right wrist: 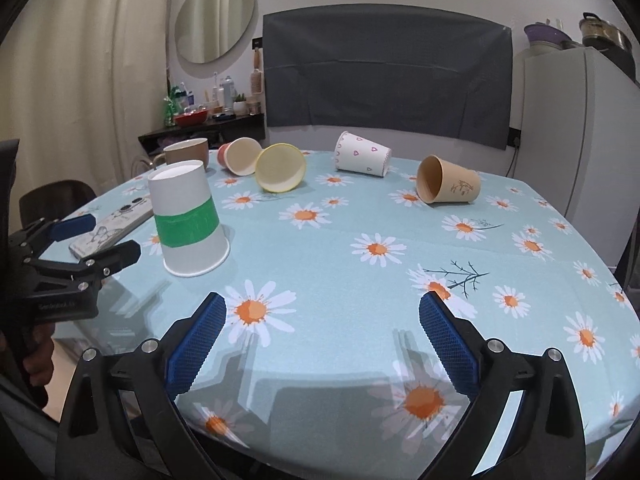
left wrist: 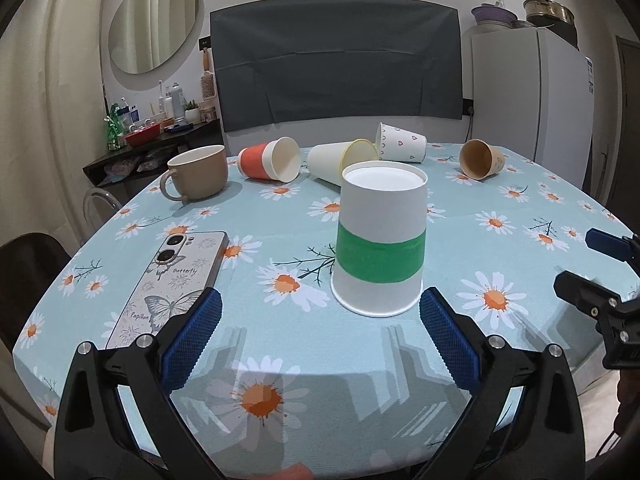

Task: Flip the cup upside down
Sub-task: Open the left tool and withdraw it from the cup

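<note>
- The white cup (left wrist: 380,240) with a green band stands upside down, rim on the tablecloth (left wrist: 500,248).
- It sits just ahead of the left gripper (left wrist: 320,304), whose jaws are spread wide, empty.
- The right gripper (right wrist: 322,310), likewise spread and empty, has it ahead-left.

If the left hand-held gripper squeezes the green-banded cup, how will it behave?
The green-banded cup looks like thin paper, so it probably dents under a firm squeeze. Likely very light and may slide on the tablecloth. Standing mouth-down on its wide rim, it should resist tipping.
</note>
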Demonstrator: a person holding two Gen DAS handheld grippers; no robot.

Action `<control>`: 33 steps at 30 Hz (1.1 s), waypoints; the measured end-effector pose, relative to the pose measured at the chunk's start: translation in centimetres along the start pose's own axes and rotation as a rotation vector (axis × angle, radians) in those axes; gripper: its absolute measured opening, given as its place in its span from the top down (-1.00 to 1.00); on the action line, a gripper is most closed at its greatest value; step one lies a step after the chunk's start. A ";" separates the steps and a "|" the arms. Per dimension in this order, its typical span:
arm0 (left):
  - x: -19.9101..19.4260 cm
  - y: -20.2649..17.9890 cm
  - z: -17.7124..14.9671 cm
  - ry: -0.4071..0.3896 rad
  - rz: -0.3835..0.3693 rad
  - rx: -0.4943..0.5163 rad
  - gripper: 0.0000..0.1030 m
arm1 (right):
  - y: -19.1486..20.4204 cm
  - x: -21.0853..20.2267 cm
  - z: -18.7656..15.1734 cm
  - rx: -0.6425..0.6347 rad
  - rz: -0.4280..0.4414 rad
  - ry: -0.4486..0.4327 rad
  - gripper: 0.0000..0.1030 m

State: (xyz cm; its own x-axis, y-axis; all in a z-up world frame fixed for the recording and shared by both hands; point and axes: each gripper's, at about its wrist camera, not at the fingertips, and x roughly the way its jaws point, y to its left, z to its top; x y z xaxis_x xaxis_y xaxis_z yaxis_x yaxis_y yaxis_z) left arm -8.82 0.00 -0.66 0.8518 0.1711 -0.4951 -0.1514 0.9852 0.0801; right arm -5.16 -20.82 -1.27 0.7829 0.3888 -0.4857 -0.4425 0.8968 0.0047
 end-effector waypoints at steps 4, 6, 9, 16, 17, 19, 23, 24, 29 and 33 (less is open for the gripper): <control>-0.2 0.4 -0.8 0.016 0.006 -0.002 -0.89 | 0.9 -1.0 -1.2 0.020 -0.004 -0.017 -0.82; -0.1 0.6 -1.1 0.028 0.002 -0.012 -0.89 | 1.1 -1.4 -1.5 0.046 0.002 -0.027 -0.82; -0.3 0.8 -1.5 0.025 0.010 -0.011 -0.89 | 0.8 -1.5 -1.8 0.100 0.005 -0.020 -0.82; -0.7 0.8 -1.7 0.014 -0.003 -0.019 -0.89 | 1.1 -1.7 -2.2 0.107 -0.020 -0.016 -0.82; -0.7 0.8 -1.7 0.013 0.001 -0.019 -0.89 | 1.1 -1.8 -2.2 0.110 -0.026 -0.016 -0.82; -0.8 0.8 -1.7 0.013 -0.003 -0.022 -0.89 | 1.0 -1.9 -2.3 0.119 -0.039 -0.017 -0.82; -0.8 0.9 -1.6 0.011 -0.003 -0.029 -0.89 | 0.9 -2.0 -2.2 0.120 -0.045 -0.018 -0.82; -0.8 0.9 -1.6 0.012 -0.005 -0.030 -0.89 | 0.9 -1.9 -2.3 0.120 -0.043 -0.015 -0.82; -0.9 0.8 -1.6 0.008 -0.008 -0.028 -0.89 | 1.0 -1.9 -2.3 0.110 -0.035 -0.011 -0.82; -0.8 0.8 -1.6 0.004 0.009 -0.031 -0.89 | 1.1 -1.9 -2.2 0.099 -0.028 -0.010 -0.82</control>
State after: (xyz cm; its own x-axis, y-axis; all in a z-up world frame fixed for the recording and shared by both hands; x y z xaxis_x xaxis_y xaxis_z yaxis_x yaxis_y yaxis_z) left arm -10.44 0.65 -1.59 0.8483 0.1794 -0.4983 -0.1742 0.9830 0.0574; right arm -8.10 -21.03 -2.26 0.7988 0.3652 -0.4781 -0.3755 0.9235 0.0781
